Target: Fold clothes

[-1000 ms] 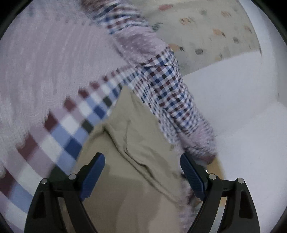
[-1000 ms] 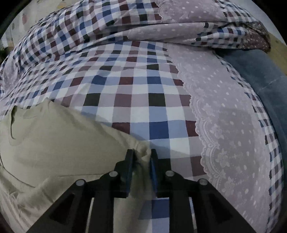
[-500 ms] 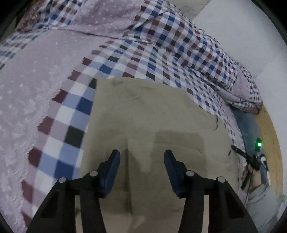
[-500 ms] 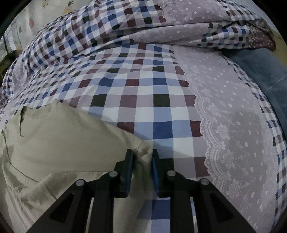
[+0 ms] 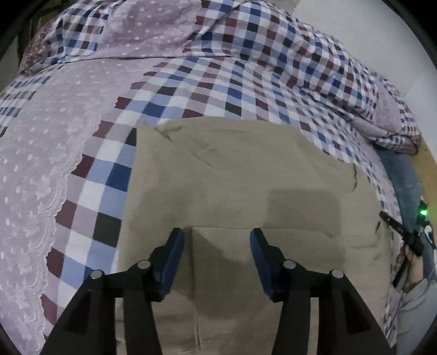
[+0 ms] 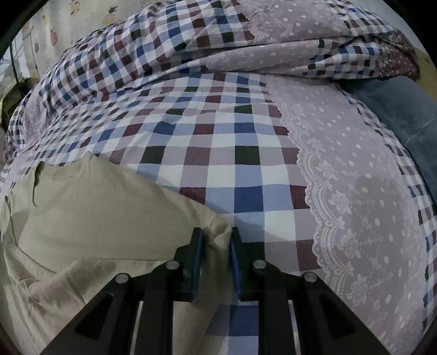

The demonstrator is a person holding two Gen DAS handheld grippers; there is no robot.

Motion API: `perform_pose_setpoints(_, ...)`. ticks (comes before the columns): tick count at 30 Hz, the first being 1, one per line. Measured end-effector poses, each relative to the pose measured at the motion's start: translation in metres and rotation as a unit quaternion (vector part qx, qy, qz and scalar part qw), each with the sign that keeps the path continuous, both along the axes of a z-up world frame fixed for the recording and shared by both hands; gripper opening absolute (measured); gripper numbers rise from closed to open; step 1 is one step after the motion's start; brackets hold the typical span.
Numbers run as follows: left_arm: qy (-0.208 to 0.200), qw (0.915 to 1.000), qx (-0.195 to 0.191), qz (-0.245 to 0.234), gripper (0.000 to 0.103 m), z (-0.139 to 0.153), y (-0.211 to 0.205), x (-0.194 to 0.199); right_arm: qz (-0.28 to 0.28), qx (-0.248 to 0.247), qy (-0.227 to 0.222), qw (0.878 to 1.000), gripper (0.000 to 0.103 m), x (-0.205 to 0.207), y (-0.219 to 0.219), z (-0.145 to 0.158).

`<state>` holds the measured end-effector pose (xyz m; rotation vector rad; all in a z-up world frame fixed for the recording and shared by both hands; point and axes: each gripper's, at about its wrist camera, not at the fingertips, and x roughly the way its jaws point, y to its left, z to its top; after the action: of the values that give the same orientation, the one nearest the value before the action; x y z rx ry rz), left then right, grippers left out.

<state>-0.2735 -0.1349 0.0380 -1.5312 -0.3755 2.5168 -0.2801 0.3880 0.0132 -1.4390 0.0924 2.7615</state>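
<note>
From the left wrist camera, the left gripper (image 5: 217, 243) hangs with its two blue-padded fingers (image 5: 170, 259) spread wide apart, holding nothing, above a beige cotton garment (image 5: 245, 174). The garment lies mostly flat on a checked bedsheet of blue, maroon and white squares (image 5: 109, 174); a folded edge and a seam run between the fingers. A lilac dotted panel with a lace-pattern border (image 5: 41, 153) runs along the sheet at the left. A bunched checked quilt (image 5: 273, 54) is heaped beyond the garment. At the far right edge a black device with a green light (image 5: 423, 211) sits above what may be a hand, too distorted there to be sure.

From the right wrist camera, the right gripper (image 6: 215, 243) is pressed together on a bunched corner of the beige garment, cloth filling the narrow gap between its pads. The rest of the garment spreads to the left, its neckline near the left edge. A blue-grey cushion (image 6: 404, 109) lies at the right. Pale wallpaper printed with pineapples (image 6: 109, 16) shows at the top left. No writing or labels can be read in either view.
</note>
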Motion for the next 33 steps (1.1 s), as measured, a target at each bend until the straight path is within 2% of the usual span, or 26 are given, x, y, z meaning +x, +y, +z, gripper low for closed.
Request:
perform_pose_setpoints(2,0.004,0.9999,-0.010,-0.001,0.051,-0.003,0.004,-0.001,0.000,0.002,0.002,1.000,0.019,0.001,-0.001,0.000)
perform_pose_setpoints(3,0.009,0.9998,-0.018,0.003,0.043,-0.003,0.006,-0.001,0.000,0.003,0.004,1.000,0.018,0.001,-0.002,0.000)
perform_pose_setpoints(4,0.013,0.9996,-0.024,0.008,0.012,-0.003,0.006,-0.001,0.000,0.004,0.005,1.000,0.016,0.001,-0.003,0.000)
perform_pose_setpoints(5,0.016,0.9995,-0.023,0.017,0.005,-0.003,0.005,-0.002,0.004,0.004,0.006,1.000,0.009,0.001,-0.003,0.000)
perform_pose_setpoints(6,0.020,0.9994,-0.015,0.023,0.005,-0.002,0.003,-0.003,0.008,0.003,0.006,1.000,0.003,0.002,-0.004,0.000)
perform_pose_setpoints(12,0.073,0.9946,-0.033,0.066,0.004,0.014,-0.008,0.000,-0.003,0.008,0.027,1.000,0.002,0.007,-0.001,0.013)
perform_pose_setpoints(15,0.055,0.9943,-0.041,0.082,0.004,0.001,-0.016,-0.005,-0.004,0.020,0.018,1.000,0.002,0.007,-0.004,0.005)
perform_pose_setpoints(18,0.040,0.9961,-0.029,0.073,0.005,-0.011,-0.019,-0.007,-0.007,0.028,0.008,1.000,0.003,0.003,-0.006,-0.004)
perform_pose_setpoints(19,0.036,0.9966,-0.024,0.070,0.006,-0.013,-0.019,-0.008,-0.011,0.027,0.006,1.000,0.006,0.002,-0.006,-0.003)
perform_pose_setpoints(20,0.037,0.9970,-0.013,0.067,0.013,-0.012,-0.022,-0.008,-0.014,0.024,0.007,1.000,0.011,0.003,-0.005,0.000)
perform_pose_setpoints(21,0.039,0.9972,0.003,0.063,0.020,-0.010,-0.025,-0.006,-0.019,0.024,0.008,1.000,0.021,0.008,-0.004,0.003)
perform_pose_setpoints(22,0.040,0.9972,0.019,0.060,0.039,-0.008,-0.028,-0.004,-0.023,0.024,0.009,0.999,0.028,0.012,-0.003,0.006)
perform_pose_setpoints(23,0.043,0.9969,0.036,0.056,0.061,-0.005,-0.031,-0.002,-0.030,0.020,0.011,0.999,0.028,0.018,0.000,0.010)
perform_pose_setpoints(25,0.056,0.9953,0.063,0.046,0.078,0.002,-0.034,0.010,-0.041,-0.006,0.020,0.999,0.030,0.038,0.010,0.022)
perform_pose_setpoints(28,0.066,0.9951,0.069,0.026,0.081,0.007,-0.035,0.030,-0.007,-0.037,0.033,0.999,0.032,0.088,0.009,0.043)
perform_pose_setpoints(31,0.058,0.9957,0.072,0.003,0.081,0.007,-0.043,0.053,0.050,-0.022,0.035,0.998,0.032,0.151,-0.020,0.055)
perform_pose_setpoints(33,0.054,0.9950,0.083,-0.006,0.081,0.004,-0.044,0.064,0.081,-0.005,0.033,0.996,0.033,0.178,-0.039,0.053)
